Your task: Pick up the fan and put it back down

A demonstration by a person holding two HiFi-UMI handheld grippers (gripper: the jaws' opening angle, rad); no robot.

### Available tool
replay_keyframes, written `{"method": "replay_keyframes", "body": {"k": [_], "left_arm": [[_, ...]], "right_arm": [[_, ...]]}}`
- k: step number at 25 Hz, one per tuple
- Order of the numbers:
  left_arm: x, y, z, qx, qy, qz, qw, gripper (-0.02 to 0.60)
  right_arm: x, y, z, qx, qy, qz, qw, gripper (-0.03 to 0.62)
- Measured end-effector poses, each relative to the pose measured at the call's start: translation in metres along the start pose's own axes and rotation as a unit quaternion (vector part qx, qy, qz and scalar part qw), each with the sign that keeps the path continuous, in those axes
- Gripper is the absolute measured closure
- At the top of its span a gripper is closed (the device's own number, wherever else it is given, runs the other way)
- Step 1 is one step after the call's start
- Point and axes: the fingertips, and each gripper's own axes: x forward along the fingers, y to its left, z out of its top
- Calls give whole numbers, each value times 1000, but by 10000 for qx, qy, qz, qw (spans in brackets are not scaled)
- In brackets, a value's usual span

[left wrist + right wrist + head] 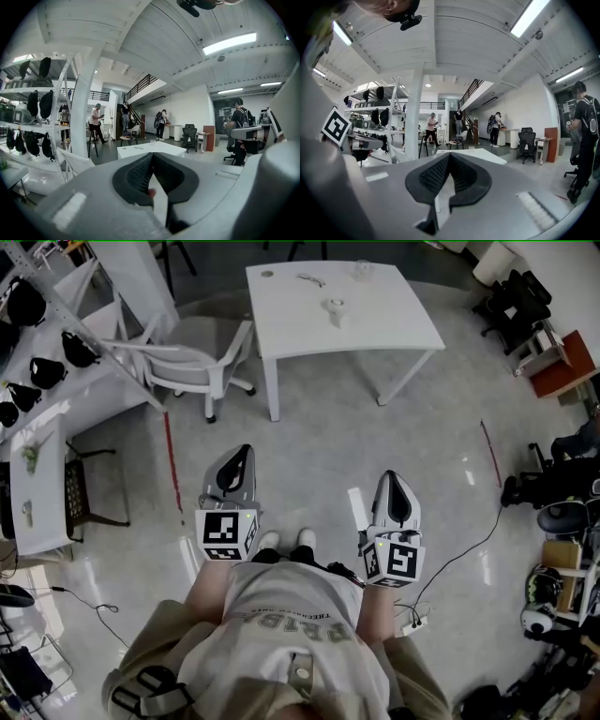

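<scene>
A white table (pixel 394 324) stands across the floor ahead of me. On it lies a small white object (pixel 335 311) that may be the fan, too small to tell. Both grippers are held level in front of the person's body, well short of the table. My left gripper (pixel 246 452) is shut with nothing between its jaws, and its black pads (pixel 140 171) meet in the left gripper view. My right gripper (pixel 390 476) is shut and empty too, pads (pixel 461 173) closed together. The table top (pixel 154 149) shows beyond the left jaws.
A white chair (pixel 202 367) stands left of the table. A rack (pixel 56 343) hung with black bags and a side table (pixel 37 484) line the left. Red tape (pixel 172 460) and a power strip (pixel 415 621) lie on the floor. Office chairs and gear (pixel 553 512) crowd the right. People stand far back.
</scene>
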Motion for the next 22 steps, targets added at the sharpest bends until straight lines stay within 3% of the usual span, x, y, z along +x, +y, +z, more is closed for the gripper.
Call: {"method": "replay_keyframes", "body": {"k": [6, 15, 19, 22], "left_arm": [[11, -15, -2, -32, 75, 1, 10000, 571], [41, -56, 7, -20, 43, -58, 10000, 554], [56, -74, 10, -13, 124, -228, 9997, 413], [66, -83, 12, -22, 183, -223, 9996, 326]], "right_arm": [[4, -16, -6, 150, 28, 150, 9998, 594], [9, -81, -6, 1096, -278, 435, 9926, 579], [19, -100, -3, 1263, -321, 735, 9887, 389], [22, -114, -1, 1282, -360, 843, 9875, 316]]}}
